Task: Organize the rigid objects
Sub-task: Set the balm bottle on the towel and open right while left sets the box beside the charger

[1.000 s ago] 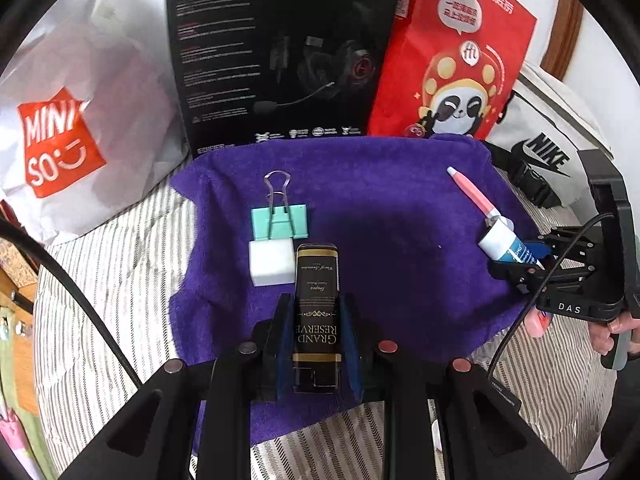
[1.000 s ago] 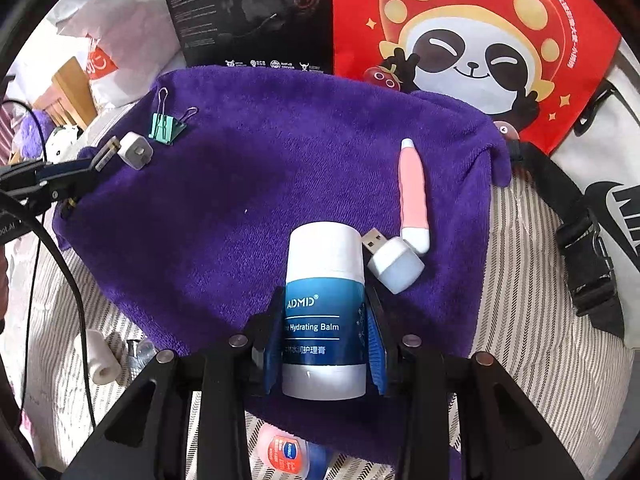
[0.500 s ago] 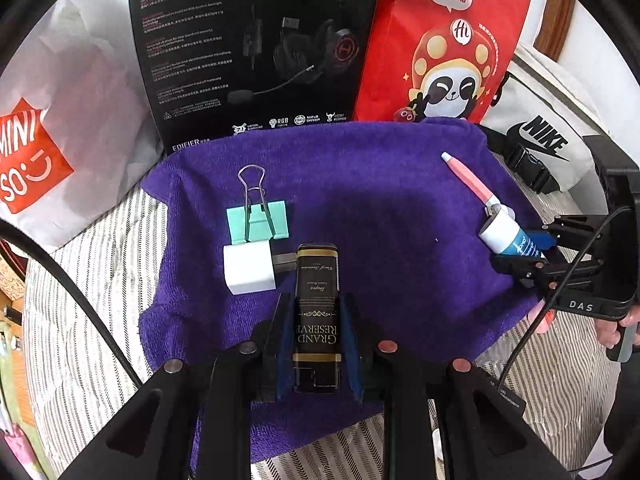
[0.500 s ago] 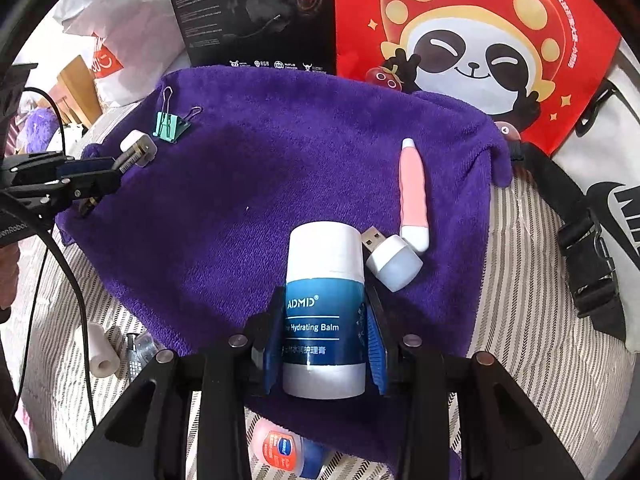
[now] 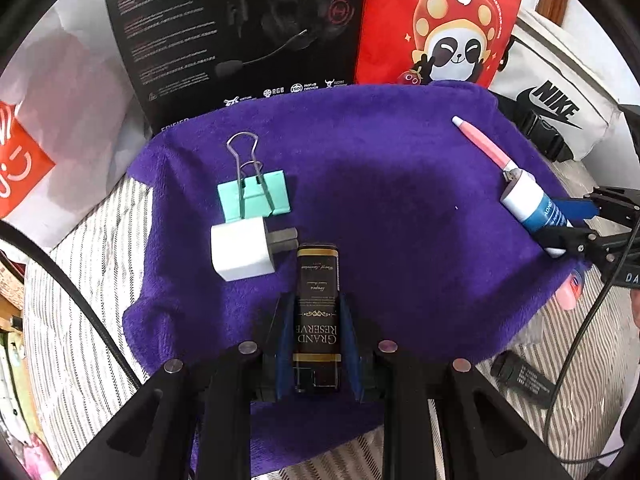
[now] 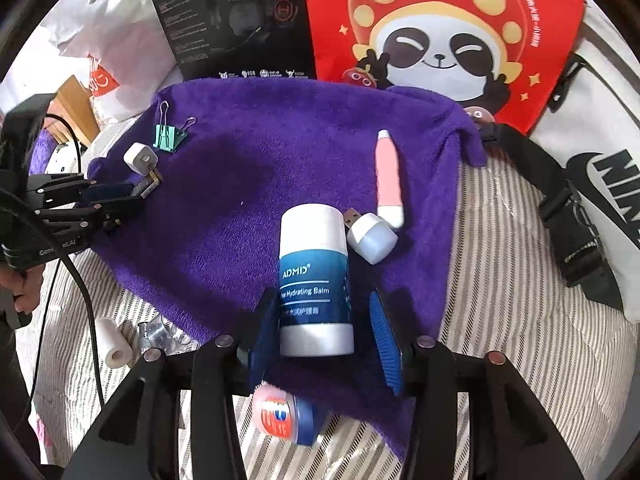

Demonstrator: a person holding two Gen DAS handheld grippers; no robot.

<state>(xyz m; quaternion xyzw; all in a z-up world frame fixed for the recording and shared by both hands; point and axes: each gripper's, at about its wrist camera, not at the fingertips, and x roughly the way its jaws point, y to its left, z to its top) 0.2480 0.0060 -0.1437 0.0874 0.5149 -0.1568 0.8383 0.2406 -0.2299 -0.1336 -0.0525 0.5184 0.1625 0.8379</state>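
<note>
My left gripper (image 5: 317, 332) is shut on a black "Grand Reserve" box (image 5: 317, 304), low over the purple towel (image 5: 380, 208), next to a white charger plug (image 5: 242, 254) and a teal binder clip (image 5: 254, 196). My right gripper (image 6: 324, 320) stands open around a white and blue balm tube (image 6: 314, 276) that lies on the towel (image 6: 248, 184). The left pad is near the tube; the right one is apart. A white USB plug (image 6: 372, 238) and a pink pen (image 6: 388, 176) lie just right of the tube.
A black headset box (image 5: 240, 32), a red panda bag (image 5: 444, 24) and a white Nike bag (image 5: 556, 112) stand behind the towel. A small Vaseline jar (image 6: 280, 416), a white roll (image 6: 112, 344) and clear bits (image 6: 160, 332) lie on the striped sheet.
My right gripper's jaws have opened and let go of the balm tube, which now lies on the towel. My left gripper has moved forward and lower with the black box.
</note>
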